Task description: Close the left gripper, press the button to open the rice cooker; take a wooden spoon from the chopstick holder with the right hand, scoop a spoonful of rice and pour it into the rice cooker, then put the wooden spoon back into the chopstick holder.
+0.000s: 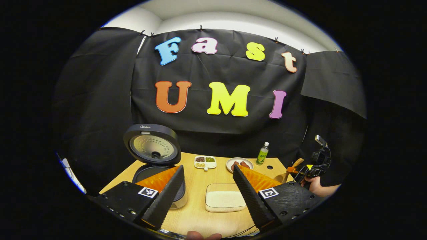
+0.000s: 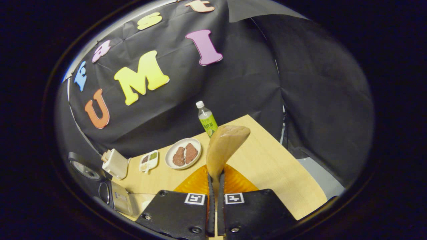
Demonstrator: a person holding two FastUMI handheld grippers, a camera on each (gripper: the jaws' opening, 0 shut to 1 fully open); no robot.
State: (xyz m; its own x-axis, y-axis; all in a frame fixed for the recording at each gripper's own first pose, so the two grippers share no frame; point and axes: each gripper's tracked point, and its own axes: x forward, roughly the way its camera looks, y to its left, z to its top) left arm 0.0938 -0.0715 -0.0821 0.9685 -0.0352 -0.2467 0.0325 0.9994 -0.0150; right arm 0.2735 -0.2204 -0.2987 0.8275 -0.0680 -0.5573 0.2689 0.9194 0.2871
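Spoon [image 2: 224,146]: wooden, clamped by its handle between the right claw's [image 2: 216,181] two fingers, which are pressed almost together on it. The bowl sticks up and forward past the fingertips, tipped a little to the right in the right gripper view. It hangs above the table [image 2: 267,166], clear of the dishes.
Spoon from the other side: in the left gripper view it shows at the far right [image 1: 289,173], held in the other claw with a hand [image 1: 317,186] behind it.
Left claw [image 1: 207,180]: fingers spread wide, nothing between them. It hangs above the near edge of the table.
Cooker [image 1: 156,160]: lid standing open, pot uncovered, at the table's left, partly behind the left finger of that claw.
Rice tray [image 1: 224,197]: flat rectangular tray of white rice, framed between the open fingers, just right of the cooker.
Farther back: a small divided dish [image 1: 205,162] with sorted grains, then a round plate [image 1: 239,164] with two brown pieces, then a green bottle [image 1: 262,154] by the black wall.
Right gripper view, beyond the spoon: the plate [image 2: 183,153] lies left of the bowl, the bottle [image 2: 206,119] just behind it, the divided dish [image 2: 149,161] farther left.
Holder: I cannot pick it out with any certainty.
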